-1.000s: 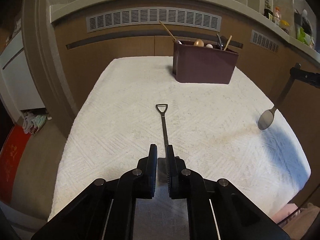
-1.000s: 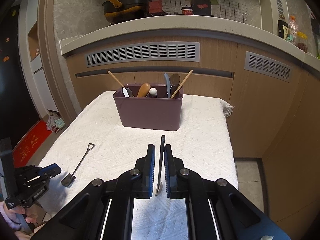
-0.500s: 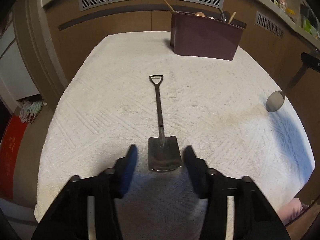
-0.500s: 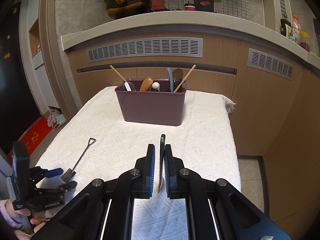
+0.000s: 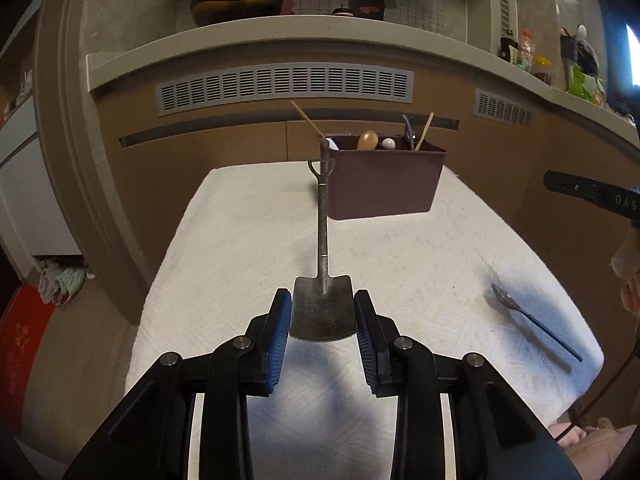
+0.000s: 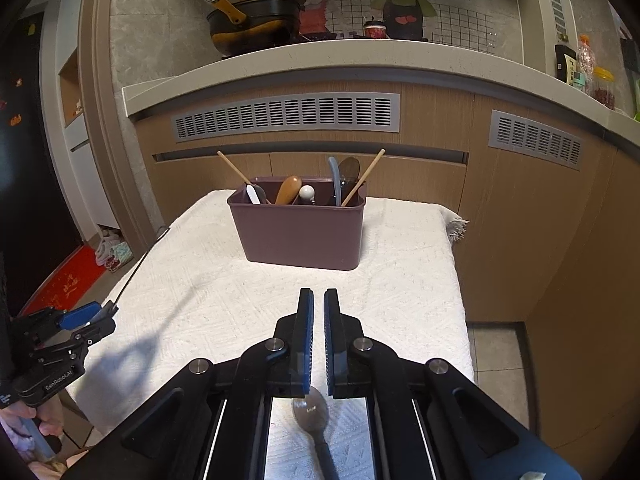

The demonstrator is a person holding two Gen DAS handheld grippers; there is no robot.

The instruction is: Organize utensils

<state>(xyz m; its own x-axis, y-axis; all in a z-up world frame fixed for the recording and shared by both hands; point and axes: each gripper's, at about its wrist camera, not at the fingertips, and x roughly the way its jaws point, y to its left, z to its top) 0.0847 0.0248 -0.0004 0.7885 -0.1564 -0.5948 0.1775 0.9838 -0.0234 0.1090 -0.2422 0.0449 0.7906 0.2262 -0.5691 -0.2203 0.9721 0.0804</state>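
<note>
My left gripper (image 5: 322,320) is shut on the blade of a small metal shovel-shaped spoon (image 5: 322,248) and holds it above the white cloth, handle pointing toward the maroon utensil box (image 5: 384,184). The left gripper also shows at the left of the right wrist view (image 6: 104,316), with the shovel's thin handle (image 6: 138,264) rising from it. My right gripper (image 6: 319,340) is nearly closed and empty. A dark-handled spoon (image 6: 314,416) lies on the cloth beneath it, and it also shows in the left wrist view (image 5: 532,320). The box (image 6: 300,232) holds several utensils.
The table with the white cloth (image 6: 400,288) stands against a curved wooden counter (image 6: 500,200). The table's right edge drops to a tiled floor (image 6: 496,360). A red mat (image 6: 68,276) and slippers lie on the floor at left.
My left gripper closed on the shovel spoon's blade and lifted it off the cloth. My right gripper released the dark spoon, which now lies on the cloth under it.
</note>
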